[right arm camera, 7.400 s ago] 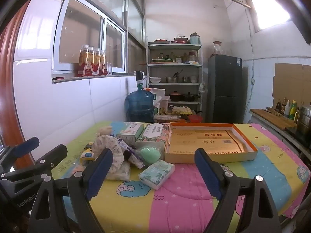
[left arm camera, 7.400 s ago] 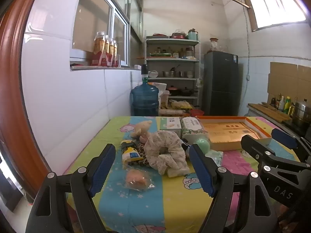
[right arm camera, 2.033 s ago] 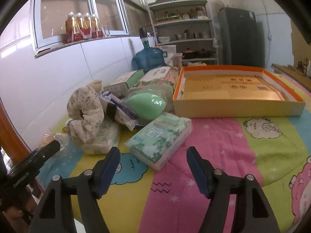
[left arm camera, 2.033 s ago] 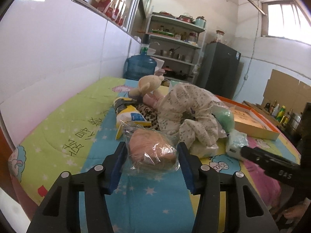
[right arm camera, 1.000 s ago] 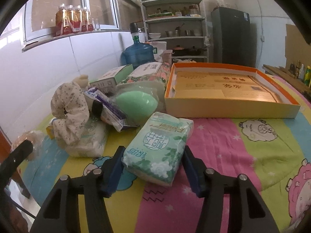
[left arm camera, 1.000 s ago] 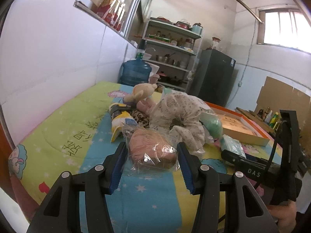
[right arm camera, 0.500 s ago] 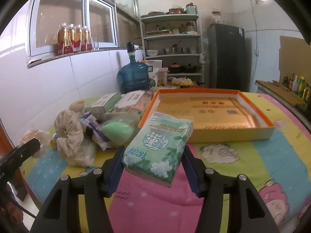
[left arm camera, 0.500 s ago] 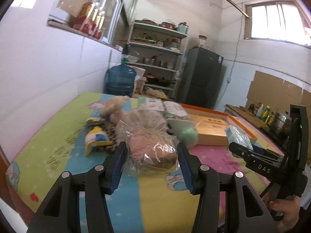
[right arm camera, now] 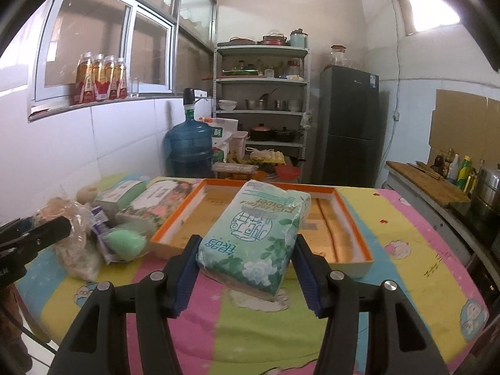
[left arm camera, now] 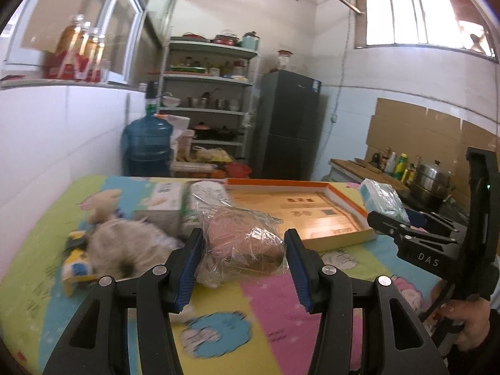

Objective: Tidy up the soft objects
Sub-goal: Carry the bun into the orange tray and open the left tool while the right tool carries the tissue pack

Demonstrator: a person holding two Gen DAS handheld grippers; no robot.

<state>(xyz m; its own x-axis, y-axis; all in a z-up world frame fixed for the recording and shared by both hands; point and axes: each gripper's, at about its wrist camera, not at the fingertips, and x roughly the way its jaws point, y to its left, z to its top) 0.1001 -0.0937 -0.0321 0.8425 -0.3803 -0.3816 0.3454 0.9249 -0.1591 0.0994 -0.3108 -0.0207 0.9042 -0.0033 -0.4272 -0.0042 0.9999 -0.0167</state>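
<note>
The left tongs [left arm camera: 242, 262] are gripping a pinkish soft thing in a crinkled clear bag [left arm camera: 242, 243], pads pressing on both its sides, and the right tongs [right arm camera: 247, 272] are clamping a green tissue pack [right arm camera: 254, 237] the same way; both loads are hanging clear of the table [right arm camera: 265, 337], and neither pair is standing fully closed, since each is filled by its bundle. Ahead of both tongs the shallow orange-rimmed box [right arm camera: 353, 218] is lying open, seemingly the place these are going. To the left of the right tongs a heap is waiting: a green egg-shaped sponge [right arm camera: 126, 242], boxes and a plush toy [left arm camera: 101, 201].

To do this carrying step well, each hand should be keeping its squeeze steady rather than tighter, as the clear bag is slippery and the tissue pack is sagging at its far end. Both loads should be crossing the box rim high enough not to catch it, then lowering flat inside, apart from each other, before the pads are letting go.

The tissue pack is showing "Flower" and Chinese characters, upside down from this side. The right tongs' body, seen from the left camera, is reading "DAS". The box floor is carrying printed characters too small to read
</note>
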